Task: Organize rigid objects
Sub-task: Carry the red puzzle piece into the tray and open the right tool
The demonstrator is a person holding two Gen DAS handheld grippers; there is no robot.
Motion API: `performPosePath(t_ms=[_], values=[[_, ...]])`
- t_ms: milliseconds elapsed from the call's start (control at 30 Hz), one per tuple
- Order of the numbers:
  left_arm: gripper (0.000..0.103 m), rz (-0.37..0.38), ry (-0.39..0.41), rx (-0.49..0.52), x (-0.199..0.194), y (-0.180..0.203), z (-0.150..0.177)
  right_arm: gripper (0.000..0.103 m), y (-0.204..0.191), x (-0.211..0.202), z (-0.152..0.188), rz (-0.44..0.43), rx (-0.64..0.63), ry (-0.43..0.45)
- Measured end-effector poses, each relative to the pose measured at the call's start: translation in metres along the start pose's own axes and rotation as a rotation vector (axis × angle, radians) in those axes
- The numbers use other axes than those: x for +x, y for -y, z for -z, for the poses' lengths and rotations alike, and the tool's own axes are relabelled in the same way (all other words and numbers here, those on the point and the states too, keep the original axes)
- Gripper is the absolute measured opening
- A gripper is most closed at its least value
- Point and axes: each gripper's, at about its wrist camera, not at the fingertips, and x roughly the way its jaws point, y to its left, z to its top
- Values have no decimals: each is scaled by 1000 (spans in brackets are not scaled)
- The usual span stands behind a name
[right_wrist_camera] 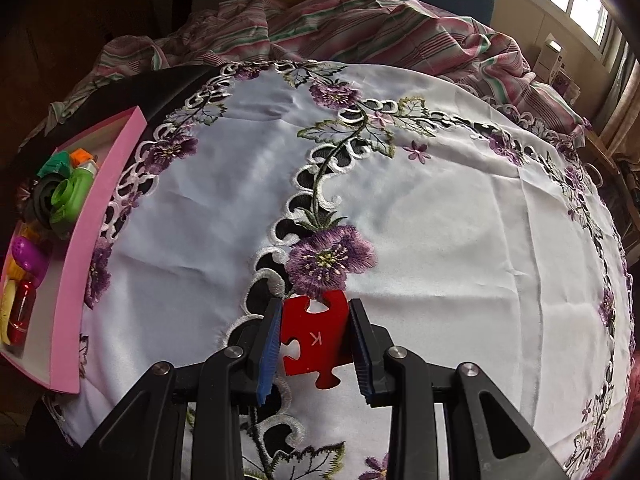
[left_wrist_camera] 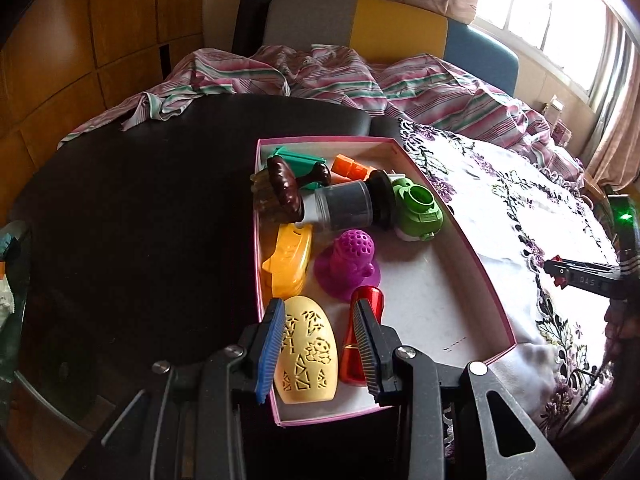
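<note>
A pink-rimmed box (left_wrist_camera: 485,268) holds several rigid toys. The nearest is a cream oval shell with cut-out patterns (left_wrist_camera: 308,352), which lies on the box floor. My left gripper (left_wrist_camera: 318,307) straddles it. The left pad sits at its edge, while a gap shows between the shell and the right pad, so the gripper is open. A red metallic cylinder (left_wrist_camera: 362,336) lies beside the right finger. On the embroidered cloth, my right gripper (right_wrist_camera: 314,306) is shut on a flat red puzzle piece marked K (right_wrist_camera: 316,340).
The box also holds a magenta perforated toy (left_wrist_camera: 348,258), a yellow-orange piece (left_wrist_camera: 288,260), a grey jar with a black lid (left_wrist_camera: 344,206), a green toy (left_wrist_camera: 418,210) and a brown knob (left_wrist_camera: 284,186). The dark tabletop (left_wrist_camera: 140,220) lies left of the box, the white floral cloth (right_wrist_camera: 440,220) right. The box (right_wrist_camera: 92,216) shows at the left of the right wrist view.
</note>
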Motion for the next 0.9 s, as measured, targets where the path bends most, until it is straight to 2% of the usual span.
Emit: performPosePath(t_ms=[267, 500, 667, 833, 900], values=[[36, -3, 8, -15, -1, -5, -2, 32, -28, -26, -4, -127, -14, 62], [36, -5, 17, -22, -4, -7, -2, 32, -110, -61, -19, -270, -176, 136], [36, -13, 24, -35, -7, -13, -3, 32, -169, -52, -25, -332, -284, 105], [36, -18, 23, -57, -7, -22, -1, 32, -203, -26, -28, -338, -336, 33], [36, -18, 18, -65, -6, -25, 0, 32, -212, -12, -28, -315, -356, -2]])
